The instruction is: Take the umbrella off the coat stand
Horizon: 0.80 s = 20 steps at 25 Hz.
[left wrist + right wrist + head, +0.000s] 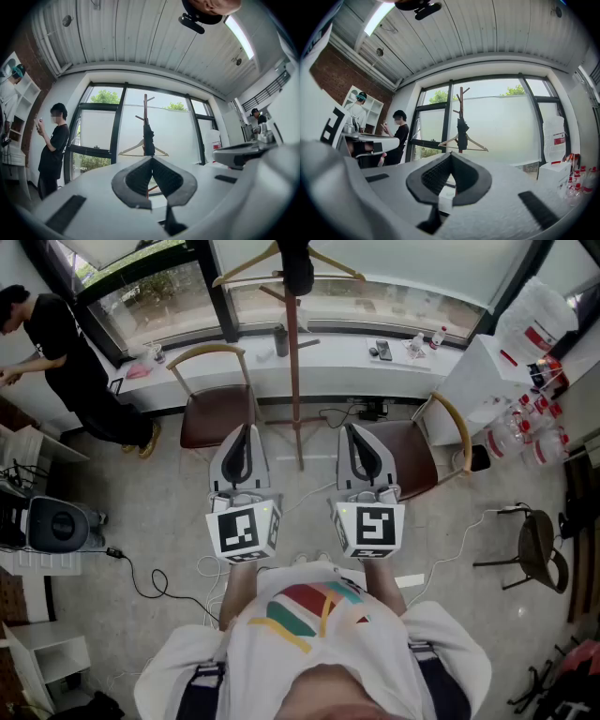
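A wooden coat stand [296,381] rises in front of the window. A black folded umbrella [297,268] hangs from its top, beside a wooden hanger [246,270]. My left gripper [246,431] and right gripper [353,431] are held side by side, short of the stand and well apart from it, both shut on nothing. In the left gripper view the umbrella [148,138] hangs on the stand [146,107] straight beyond the shut left gripper [152,159]. In the right gripper view the umbrella [462,134] shows slightly right of the shut right gripper [451,155].
Two brown chairs [214,413] [414,454] flank the stand's foot. A person [66,352] stands at the far left by the window. Small items lie on the white sill [356,357]. A white box with bottles [525,418] is at right; cables [155,582] lie on the floor.
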{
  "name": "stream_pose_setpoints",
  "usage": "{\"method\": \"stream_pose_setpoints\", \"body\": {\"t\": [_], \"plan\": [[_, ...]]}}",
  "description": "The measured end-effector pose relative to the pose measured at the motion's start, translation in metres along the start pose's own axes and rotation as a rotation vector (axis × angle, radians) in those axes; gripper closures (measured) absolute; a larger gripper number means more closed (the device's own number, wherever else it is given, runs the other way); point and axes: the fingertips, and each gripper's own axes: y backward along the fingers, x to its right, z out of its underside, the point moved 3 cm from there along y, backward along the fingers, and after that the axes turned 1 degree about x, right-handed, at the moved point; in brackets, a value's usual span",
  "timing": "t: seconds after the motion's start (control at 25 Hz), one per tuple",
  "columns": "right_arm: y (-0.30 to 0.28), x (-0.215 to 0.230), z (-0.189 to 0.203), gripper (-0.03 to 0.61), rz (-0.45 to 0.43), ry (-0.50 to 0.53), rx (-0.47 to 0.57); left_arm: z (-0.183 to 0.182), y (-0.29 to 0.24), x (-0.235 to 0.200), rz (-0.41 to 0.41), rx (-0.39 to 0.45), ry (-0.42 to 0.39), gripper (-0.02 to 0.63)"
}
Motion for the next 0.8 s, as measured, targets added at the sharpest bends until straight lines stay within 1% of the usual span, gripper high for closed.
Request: {"method": "stream_pose_setpoints", "body": {"t": [0.4,0.72,0.8], "plan": [[0.002,-0.003,-0.002,0.579,-0.031,0.011,0.0,0.002,0.003,0.001,-0.012,-0.014,0.008,0.607],[0.007,0.012,0.006,0.578,-0.042,-0.041,-0.008,0.006,0.002,0.017,-0.019,-0.028,0.007,0.607],[0.007,0.018,0.008,0.578,-0.031,-0.028,-0.012,0.006,0.0,0.022,-0.02,-0.028,0.006,0.607]]}}
